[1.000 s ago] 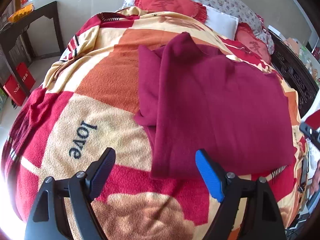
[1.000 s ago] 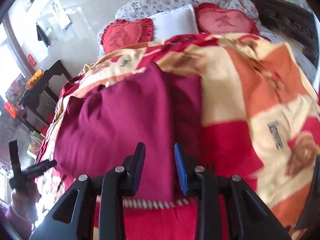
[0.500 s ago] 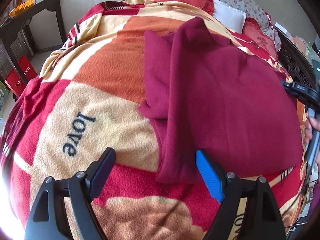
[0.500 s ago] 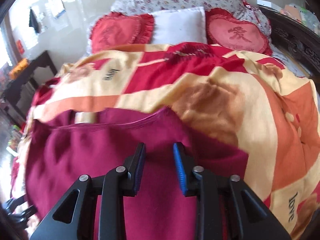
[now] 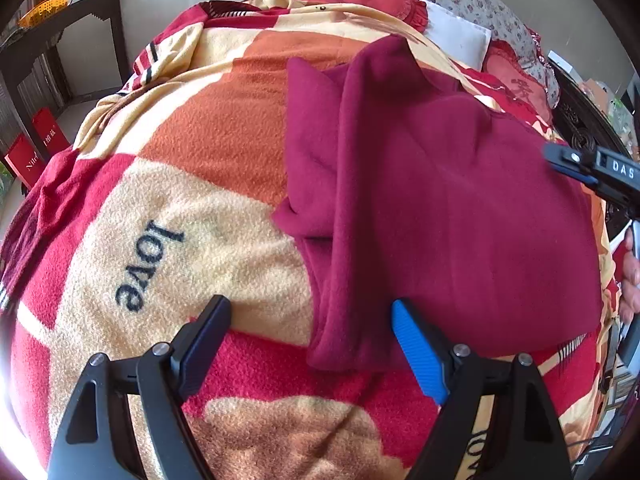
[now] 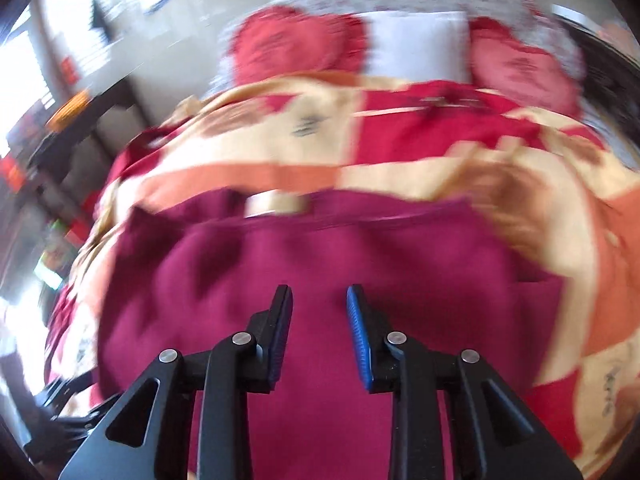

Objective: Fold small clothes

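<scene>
Two grippers are over a bed covered with a fleece blanket [image 5: 224,148] in red, orange and cream squares. In the left wrist view, the left gripper [image 5: 310,342] is at the bottom of the frame with its jaws wide apart and nothing between them; the black finger [image 5: 204,336] is over a cream square printed with the word "love", and the blue finger [image 5: 416,350] is over the lower edge of the dark red garment [image 5: 440,208]. This garment lies spread on the blanket and fills the middle and right of the frame, with one fold running along its left side. The right gripper [image 5: 560,162] enters at the right edge of the same view, above the right part of the garment, and part of a hand [image 5: 630,272] shows below it.

The right wrist view is blurred. Here the right gripper [image 6: 319,304] stands at the bottom centre above the dark red cloth; its jaws have a narrow gap and are opening, and no cloth is between them. At the top of the frame there are two red cushions [image 6: 296,46] with a white pillow [image 6: 416,46] between them.
</scene>
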Tool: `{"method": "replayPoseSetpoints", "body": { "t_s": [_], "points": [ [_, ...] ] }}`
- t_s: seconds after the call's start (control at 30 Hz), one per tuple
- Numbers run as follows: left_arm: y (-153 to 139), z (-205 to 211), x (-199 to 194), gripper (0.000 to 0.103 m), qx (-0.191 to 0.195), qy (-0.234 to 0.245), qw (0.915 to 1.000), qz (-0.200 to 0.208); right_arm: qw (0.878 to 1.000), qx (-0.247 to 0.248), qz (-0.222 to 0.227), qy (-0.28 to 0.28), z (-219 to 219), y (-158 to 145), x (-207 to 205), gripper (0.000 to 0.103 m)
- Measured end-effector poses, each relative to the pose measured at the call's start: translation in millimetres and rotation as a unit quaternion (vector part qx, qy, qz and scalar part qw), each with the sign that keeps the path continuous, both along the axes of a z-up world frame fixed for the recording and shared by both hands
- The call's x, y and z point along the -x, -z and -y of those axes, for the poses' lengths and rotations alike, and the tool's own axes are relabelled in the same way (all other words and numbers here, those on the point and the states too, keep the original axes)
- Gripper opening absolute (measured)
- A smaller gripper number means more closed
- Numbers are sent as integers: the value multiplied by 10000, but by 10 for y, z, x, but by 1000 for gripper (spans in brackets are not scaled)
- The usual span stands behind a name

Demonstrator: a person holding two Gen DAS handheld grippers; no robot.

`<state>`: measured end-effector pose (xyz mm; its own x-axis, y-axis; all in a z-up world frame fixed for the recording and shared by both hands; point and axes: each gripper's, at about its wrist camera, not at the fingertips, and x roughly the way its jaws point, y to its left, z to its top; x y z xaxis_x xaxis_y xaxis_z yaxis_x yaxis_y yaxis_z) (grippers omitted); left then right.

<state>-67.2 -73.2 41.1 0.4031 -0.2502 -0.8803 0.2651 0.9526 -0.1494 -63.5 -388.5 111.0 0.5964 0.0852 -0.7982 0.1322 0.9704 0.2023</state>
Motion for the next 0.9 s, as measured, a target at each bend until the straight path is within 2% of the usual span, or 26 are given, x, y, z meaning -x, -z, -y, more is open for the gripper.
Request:
{"method": "replayPoseSetpoints", "body": {
  "t_s": [0.13, 0.3, 0.47, 0.7, 0.83, 0.9],
  "points": [
    [17, -30, -1, 86, 81, -25, 10000, -27, 9971, -191, -17, -736, -572, 36, -231, 9],
    [41, -80, -26, 87, 223, -58, 9997, -97, 9927, -188, -28, -1189, -1108, 147, -569, 9],
    [67, -121, -57, 88, 368, -62, 9992, -146, 9912, -416, -124, -1250, -1379, 297, -905, 9],
    [91, -186, -74, 90, 596, -76, 9981, -129, 9918, -425, -466, -1110, -1523, 574, -1271, 9],
    [92, -248, -74, 90, 759, -88, 9970, -133, 9911, -455, -527, -1135, -1493, 476, -1263, 9],
    [100, -268, -66, 90, 795, -81, 9967, -106, 9916, -634, -400, -1056, -1464, 355, -1191, 9]
  ]
}}
